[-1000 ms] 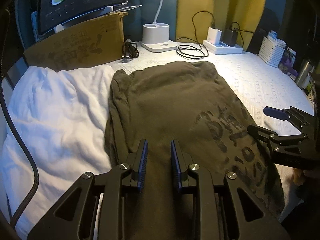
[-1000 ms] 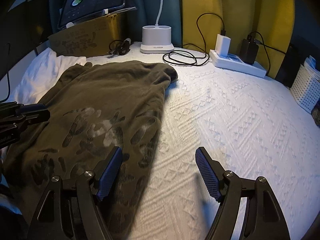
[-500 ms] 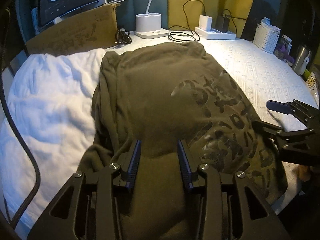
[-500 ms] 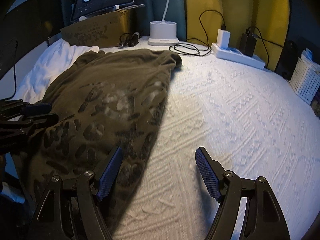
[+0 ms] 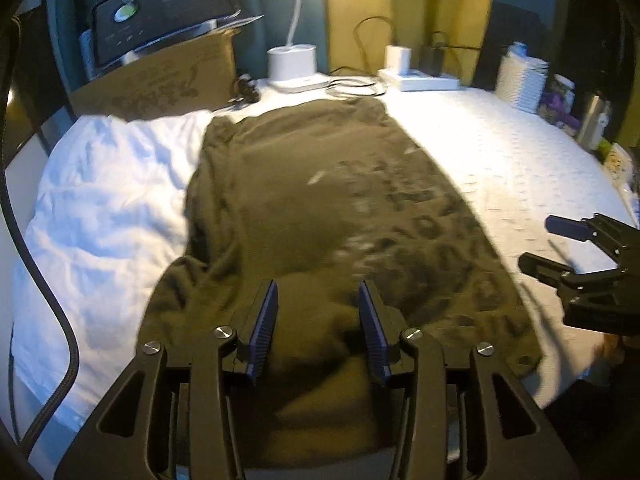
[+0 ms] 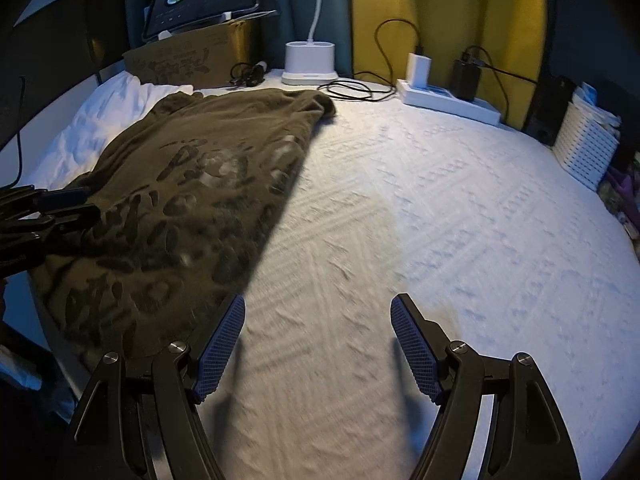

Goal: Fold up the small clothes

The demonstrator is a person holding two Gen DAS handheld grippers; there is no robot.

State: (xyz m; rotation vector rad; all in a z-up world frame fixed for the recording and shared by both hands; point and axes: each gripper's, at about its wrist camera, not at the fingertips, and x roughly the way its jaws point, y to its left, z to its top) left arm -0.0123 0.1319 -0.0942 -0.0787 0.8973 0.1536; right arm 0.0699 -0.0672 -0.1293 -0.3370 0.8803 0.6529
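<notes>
An olive-brown shirt (image 5: 328, 216) with a dark print lies lengthwise on the white bed cover (image 5: 500, 160); it also shows in the right wrist view (image 6: 192, 184). My left gripper (image 5: 318, 304) hovers over the shirt's near end, jaws partly open, nothing between them. My right gripper (image 6: 318, 320) is wide open and empty over the bare cover, just right of the shirt's near right edge. It shows in the left wrist view (image 5: 552, 244). The left gripper shows at the left edge of the right wrist view (image 6: 76, 206).
A white pillow (image 5: 104, 216) lies left of the shirt. At the back stand a cardboard box (image 5: 160, 80), a white lamp base (image 5: 292, 66), cables (image 5: 352, 88) and a power strip with chargers (image 6: 448, 98). A white basket (image 6: 586, 142) stands at the right.
Both grippers pulled back toward the near edge of the bed. The left jaws opened wider over the shirt's near end. The right gripper stayed wide open.
</notes>
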